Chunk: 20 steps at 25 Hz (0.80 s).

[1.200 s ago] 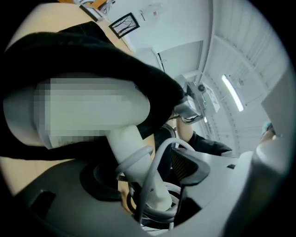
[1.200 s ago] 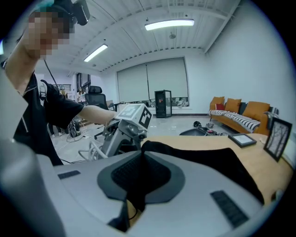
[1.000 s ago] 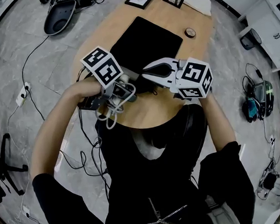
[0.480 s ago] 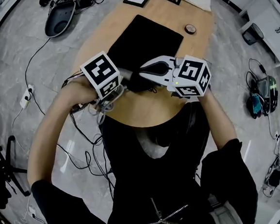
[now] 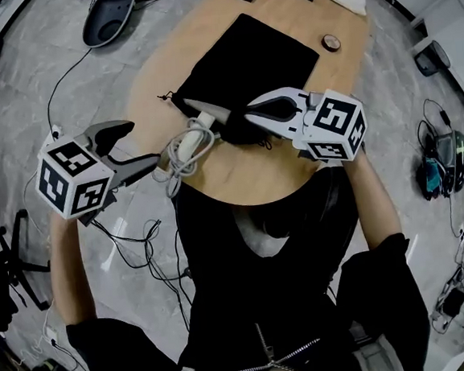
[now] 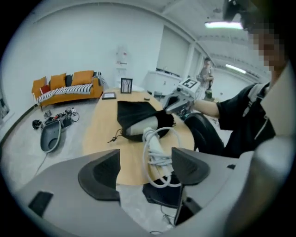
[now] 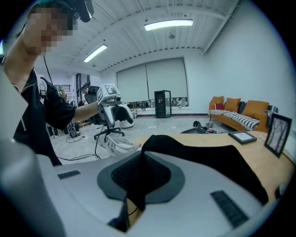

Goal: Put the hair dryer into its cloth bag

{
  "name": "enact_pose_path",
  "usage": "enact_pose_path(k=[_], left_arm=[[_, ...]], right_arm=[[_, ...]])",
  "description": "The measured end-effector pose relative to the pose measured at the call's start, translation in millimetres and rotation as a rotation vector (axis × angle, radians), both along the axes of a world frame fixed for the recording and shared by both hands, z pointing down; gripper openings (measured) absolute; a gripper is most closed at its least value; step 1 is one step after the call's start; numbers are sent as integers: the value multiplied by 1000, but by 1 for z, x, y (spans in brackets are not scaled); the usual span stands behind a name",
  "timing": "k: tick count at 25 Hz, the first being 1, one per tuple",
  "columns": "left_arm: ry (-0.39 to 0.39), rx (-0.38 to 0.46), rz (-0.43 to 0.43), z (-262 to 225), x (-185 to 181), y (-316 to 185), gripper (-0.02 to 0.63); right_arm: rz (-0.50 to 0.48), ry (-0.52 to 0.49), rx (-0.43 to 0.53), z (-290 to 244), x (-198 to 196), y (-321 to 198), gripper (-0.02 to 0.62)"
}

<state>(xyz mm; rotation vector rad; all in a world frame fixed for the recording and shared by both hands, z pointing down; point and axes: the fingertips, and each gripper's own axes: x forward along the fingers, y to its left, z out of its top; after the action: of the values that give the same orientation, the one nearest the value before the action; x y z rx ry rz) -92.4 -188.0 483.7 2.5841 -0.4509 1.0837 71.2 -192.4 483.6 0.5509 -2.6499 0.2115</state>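
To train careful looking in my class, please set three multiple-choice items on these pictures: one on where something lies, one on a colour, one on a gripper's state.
1. Where does the coiled cord lie?
A. At the far end of the table
B. At the table's near edge, by the mouth of the cloth bag
C. Wholly inside the bag

2. What colour is the cloth bag?
A. White
B. Orange
C. Black

3. The right gripper is:
A. Shut on the bag's cloth
B. Open and empty
C. Shut on the cord

Answers:
1 B: the head view shows the white coil at the near edge, beside the bag's mouth.
2 C: the bag is black in every view.
3 A: the right gripper view shows black cloth pinched between closed pads.
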Motion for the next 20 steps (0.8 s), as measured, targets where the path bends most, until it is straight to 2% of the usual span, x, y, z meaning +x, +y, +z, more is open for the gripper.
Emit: enact_pose_path(k=[1,3,7,11,14,18,20], left_arm=[[53,-8,5,-2,0,12,344],[106,6,1,11,3,33,399],[109,186,-113,48,11,45,508],[226,202,-201,56,34,41,511],[181,289,-199,66,45,30,509],[115,330,-174,80,54,29,501],[117,373,-174,79,55,28,441]], right_arm=[[-1,-1,1,0,-1,0,29],[0,-1,3,2,-2,0,29],[11,-3,13,4,-7,-2,29],[25,-28,12,2,-8,-3,29],[32,-41,13,2,-7,-4,29],[38,-50,7,3,-9,-4,29],[38,-51,5,3,-10,-5,29]])
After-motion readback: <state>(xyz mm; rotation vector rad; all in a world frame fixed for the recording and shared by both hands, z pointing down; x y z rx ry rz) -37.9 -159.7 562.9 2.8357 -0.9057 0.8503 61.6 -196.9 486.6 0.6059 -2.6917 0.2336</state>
